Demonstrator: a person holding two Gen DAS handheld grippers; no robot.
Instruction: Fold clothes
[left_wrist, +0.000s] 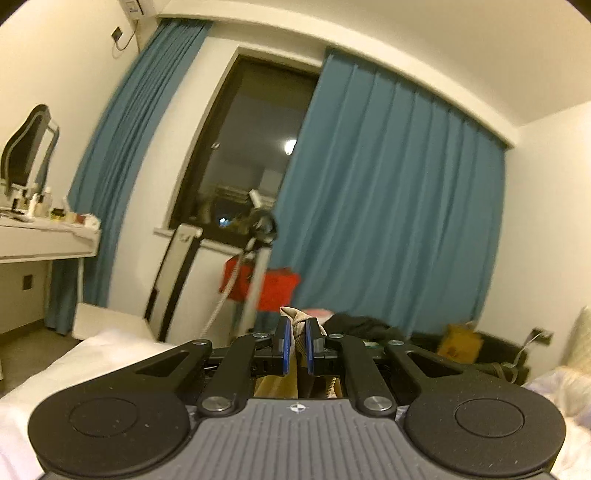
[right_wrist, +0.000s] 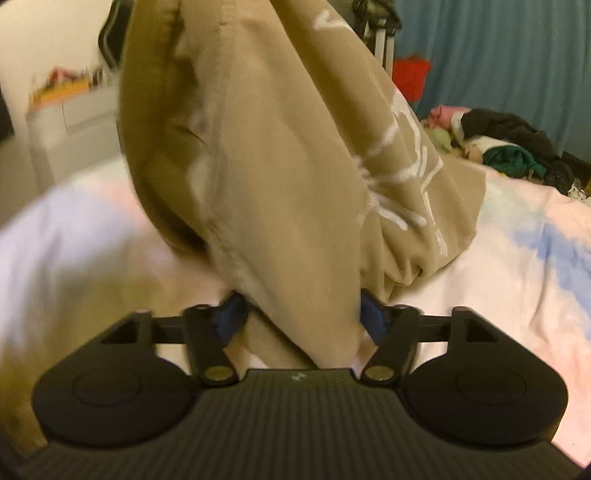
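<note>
From the left wrist view, far off to the left of the left gripper (left_wrist: 296, 341) stands a white desk (left_wrist: 48, 242) cluttered with small bottles, a black chair back rising behind it. Further ahead hang heavy blue curtains (left_wrist: 388, 206) in soft vertical pleats, framing a dark window (left_wrist: 243, 155). A slim white upright appliance (left_wrist: 177, 280) leans under the sill, and a blurred red box (left_wrist: 273, 290) sits straight beyond the fingertips. The left gripper's blue-padded fingers (left_wrist: 282, 343) are drawn close together, pinching a thin fold of the tan garment (left_wrist: 295, 321), whose crumpled tip pokes up above them. Just right of the tongs lies a heap of dark clothes (left_wrist: 360, 325).

In the right wrist view the same tan garment (right_wrist: 280, 177) hangs as a broad, soft, matte drape with stitched seams and a white printed pattern, filling the space directly ahead and blocking most of the room. It comes down between the right gripper (right_wrist: 299, 314), whose blue pads (right_wrist: 373, 317) stand wide apart on either side of the cloth; whether they actually press it cannot be told. Beneath lies the bed sheet (right_wrist: 517, 251), pale pink with blue blotches. Ahead to the right sits the pile of black, green and pink clothes (right_wrist: 506, 144) against the curtain.
</note>
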